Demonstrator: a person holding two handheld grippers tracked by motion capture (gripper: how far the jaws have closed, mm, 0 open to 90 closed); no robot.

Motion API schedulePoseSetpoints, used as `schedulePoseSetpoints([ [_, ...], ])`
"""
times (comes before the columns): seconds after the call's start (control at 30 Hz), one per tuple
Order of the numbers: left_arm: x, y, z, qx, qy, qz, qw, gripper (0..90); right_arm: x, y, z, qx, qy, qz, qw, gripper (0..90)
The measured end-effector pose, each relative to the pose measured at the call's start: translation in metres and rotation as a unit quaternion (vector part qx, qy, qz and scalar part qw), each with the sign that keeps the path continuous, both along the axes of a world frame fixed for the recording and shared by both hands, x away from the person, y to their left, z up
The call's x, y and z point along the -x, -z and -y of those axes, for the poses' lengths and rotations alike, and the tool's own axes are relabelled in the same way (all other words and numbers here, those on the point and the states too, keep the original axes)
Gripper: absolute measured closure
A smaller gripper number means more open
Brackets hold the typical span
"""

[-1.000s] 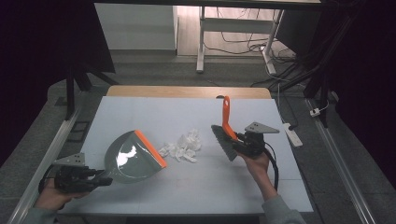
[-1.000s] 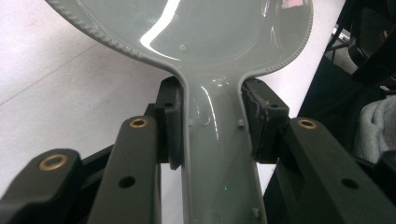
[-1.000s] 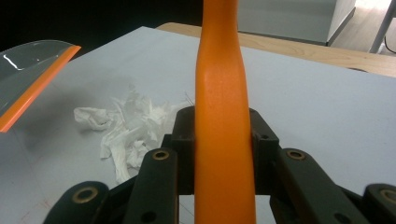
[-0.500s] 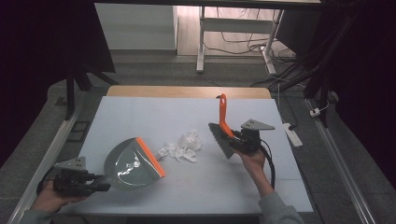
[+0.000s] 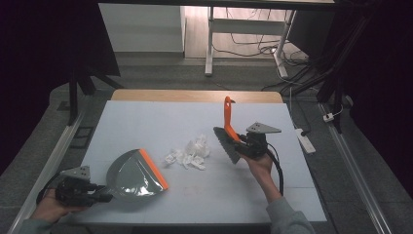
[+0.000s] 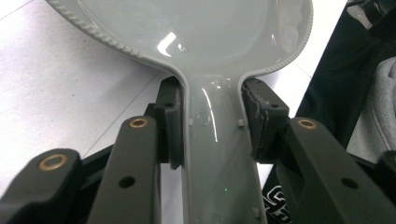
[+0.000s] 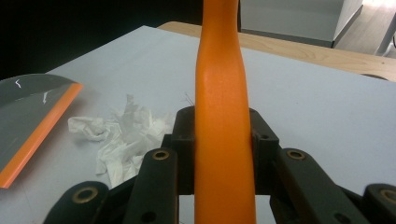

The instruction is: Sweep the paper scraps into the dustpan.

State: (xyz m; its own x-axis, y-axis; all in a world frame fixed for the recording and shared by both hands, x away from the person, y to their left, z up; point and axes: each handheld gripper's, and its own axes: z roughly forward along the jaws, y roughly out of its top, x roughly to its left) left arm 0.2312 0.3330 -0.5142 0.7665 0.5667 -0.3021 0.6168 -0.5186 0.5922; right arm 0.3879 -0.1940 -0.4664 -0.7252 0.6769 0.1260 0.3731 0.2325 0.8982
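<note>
White table (image 5: 146, 122) under everything, wood strip along its far edge. Landmark is the crumpled paper pile (image 5: 191, 152), mid-table. Grey dustpan (image 5: 131, 173) with orange lip sits just left and near-side of the pile, lip facing it, close but not touching; in the right gripper view the dustpan (image 7: 28, 116) lip is left of the paper pile (image 7: 123, 135) with a bare gap between. My left gripper (image 5: 100, 195) is well left and nearer than the pile, at the table's near-left corner, clamped on the dustpan handle; the left gripper view has my left gripper (image 6: 212, 126) with both pads pressed against the grey handle, dustpan (image 6: 196, 28) bowl straight ahead. Brush (image 5: 229, 134), orange handle pointing to the far side, dark bristles tilted toward the pile, is just right of it, bristles near the paper. My right gripper (image 5: 242, 141) grips that brush; right gripper view: my right gripper (image 7: 223, 140) jaws tight on both sides of the brush (image 7: 222, 93) handle.
</note>
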Motion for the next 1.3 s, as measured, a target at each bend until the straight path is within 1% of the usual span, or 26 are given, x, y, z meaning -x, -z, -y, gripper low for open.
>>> schedulePoseSetpoints([
  [0.1, -0.004, 0.002, 0.004, 0.005, 0.003, -0.001, 1.0, 61.2, -0.001, 0.0, -0.002, 0.0, -0.001, -0.001, 1.0, 69.9],
  [0.2, -0.008, 0.002, 0.011, 0.003, 0.017, -0.001, 0.9999, 61.2, -0.004, 0.0, -0.006, 0.003, -0.001, -0.001, 1.0, 69.9],
  [0.33, -0.012, 0.005, 0.018, 0.002, 0.026, -0.01, 0.9996, 61.2, -0.008, 0.0, -0.013, 0.007, -0.001, -0.002, 1.0, 69.9],
  [0.43, -0.013, 0.007, 0.018, 0.0, 0.031, -0.014, 0.9994, 61.2, -0.011, -0.001, -0.016, 0.007, -0.001, -0.002, 1.0, 69.9],
  [0.53, -0.014, 0.008, 0.018, 0.005, 0.032, -0.017, 0.9993, 61.2, -0.016, -0.003, -0.026, 0.004, -0.003, 0.0, 1.0, 69.9],
  [0.57, -0.014, 0.008, 0.018, 0.005, 0.032, -0.016, 0.9993, 61.2, -0.016, -0.003, -0.026, 0.004, -0.003, 0.0, 1.0, 69.9],
  [0.67, -0.015, 0.009, 0.02, 0.003, 0.037, -0.017, 0.9992, 61.2, -0.026, -0.003, -0.036, 0.01, 0.002, -0.004, 0.9999, 69.9],
  [0.7, -0.016, 0.009, 0.02, 0.005, 0.037, -0.019, 0.9991, 61.2, -0.026, -0.003, -0.036, 0.01, 0.002, -0.004, 0.9999, 69.9],
  [0.73, -0.016, 0.009, 0.021, 0.005, 0.037, -0.019, 0.9991, 61.2, -0.028, -0.002, -0.038, 0.014, 0.004, -0.006, 0.9999, 69.9],
  [0.77, -0.017, 0.01, 0.021, 0.005, 0.037, -0.02, 0.9991, 61.2, -0.032, -0.001, -0.042, 0.023, 0.007, -0.01, 0.9997, 69.9],
  [0.8, -0.017, 0.01, 0.021, 0.005, 0.037, -0.021, 0.9991, 61.2, -0.034, 0.0, -0.044, 0.031, 0.01, -0.01, 0.9994, 69.9],
  [0.87, -0.018, 0.011, 0.022, 0.003, 0.036, -0.022, 0.9991, 61.2, -0.035, 0.002, -0.045, 0.034, 0.012, -0.011, 0.9993, 69.9],
  [0.93, -0.019, 0.011, 0.023, 0.002, 0.039, -0.024, 0.999, 61.2, -0.04, 0.006, -0.046, 0.039, 0.023, -0.019, 0.9988, 69.9],
  [0.97, -0.019, 0.011, 0.024, 0.003, 0.038, -0.024, 0.999, 61.2, -0.04, 0.006, -0.046, 0.039, 0.023, -0.019, 0.9988, 69.9],
  [1.0, -0.019, 0.011, 0.024, 0.002, 0.038, -0.022, 0.999, 61.2, -0.044, 0.009, -0.046, 0.04, 0.031, -0.026, 0.9984, 69.9],
  [1.03, -0.019, 0.011, 0.025, 0.002, 0.038, -0.022, 0.999, 61.2, -0.044, 0.009, -0.046, 0.04, 0.031, -0.026, 0.9984, 69.9],
  [1.17, -0.021, 0.012, 0.026, 0.002, 0.039, -0.024, 0.9989, 61.2, -0.051, 0.017, -0.047, 0.046, 0.038, -0.041, 0.9974, 69.9],
  [1.3, -0.022, 0.012, 0.027, 0.002, 0.04, -0.024, 0.9989, 61.2, -0.055, 0.02, -0.05, 0.046, 0.041, -0.046, 0.997, 70.0],
])
